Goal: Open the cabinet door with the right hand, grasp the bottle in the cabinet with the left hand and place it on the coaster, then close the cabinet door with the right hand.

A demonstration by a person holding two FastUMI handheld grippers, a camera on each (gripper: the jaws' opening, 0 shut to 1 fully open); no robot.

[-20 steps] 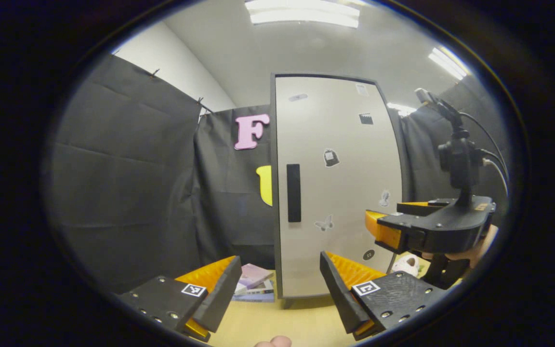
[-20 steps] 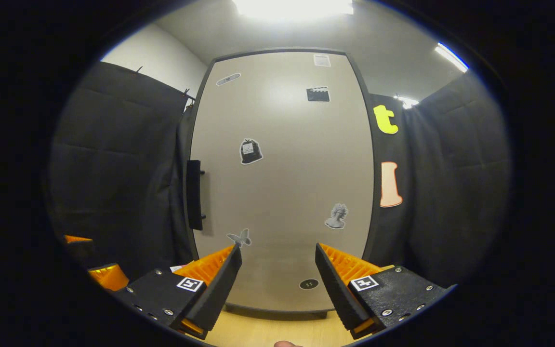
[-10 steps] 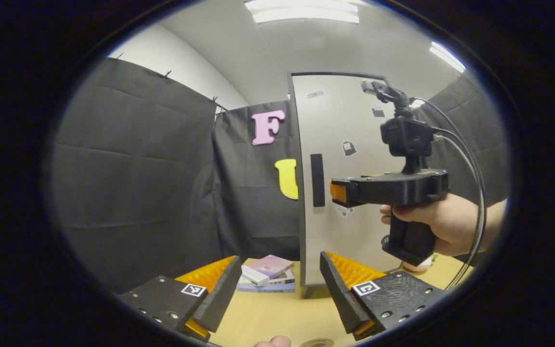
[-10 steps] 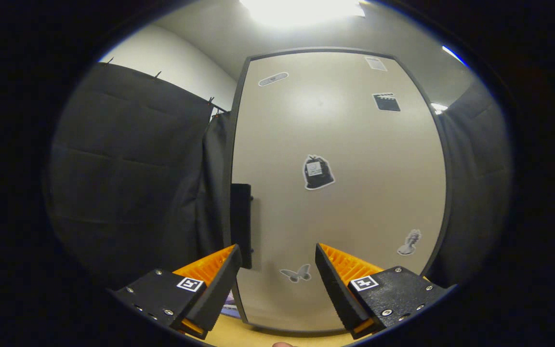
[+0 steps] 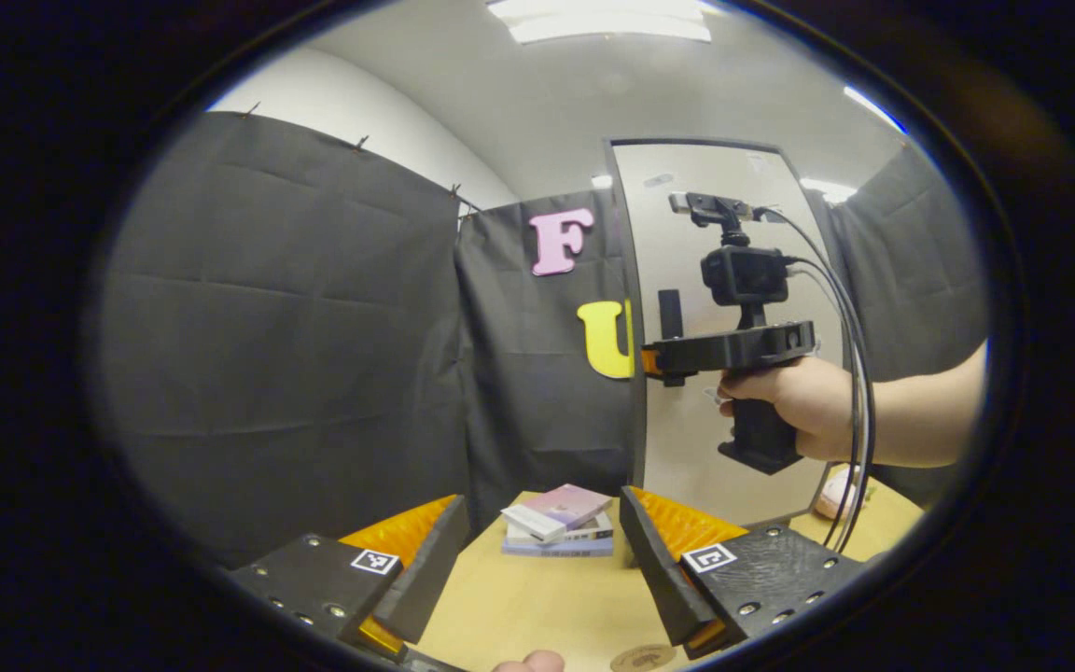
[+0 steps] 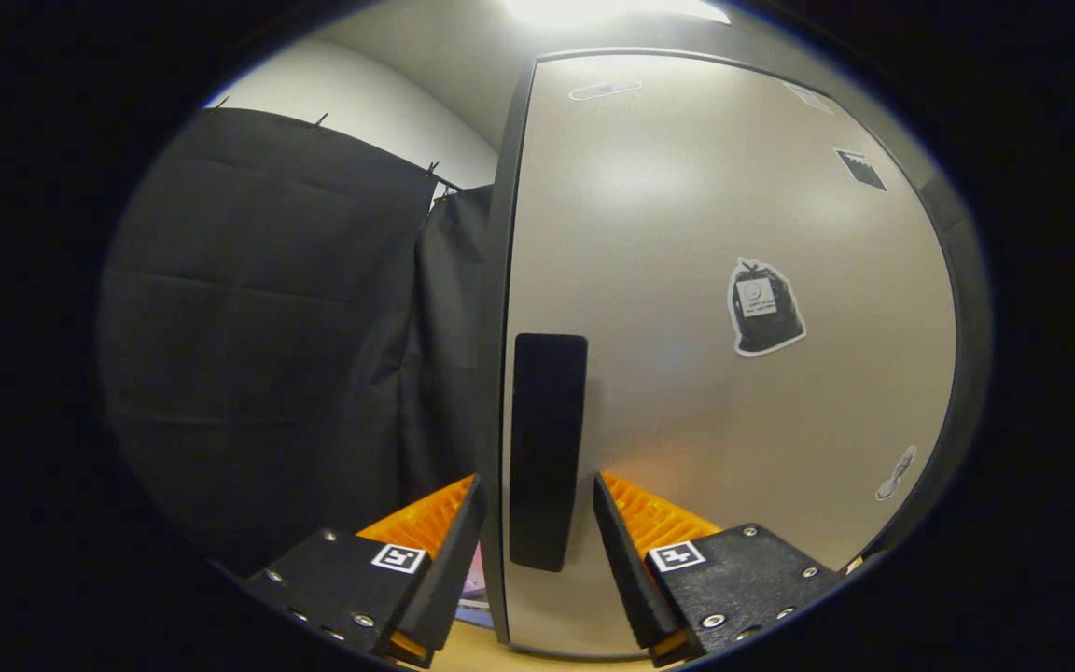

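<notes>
Jaws of both grippers gape: the right gripper (image 6: 530, 523) straddles the door handle (image 6: 547, 448), contact unclear.

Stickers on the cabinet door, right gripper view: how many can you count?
4: one sticker near the top, one upper right, a large one mid-right, one at the lower right edge. The fingers may hide others lower down.

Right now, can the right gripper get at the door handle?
Probably yes. The right gripper is open, its fingers either side of the black handle on the closed cabinet door, with nothing between; contact isn't clear.
</notes>
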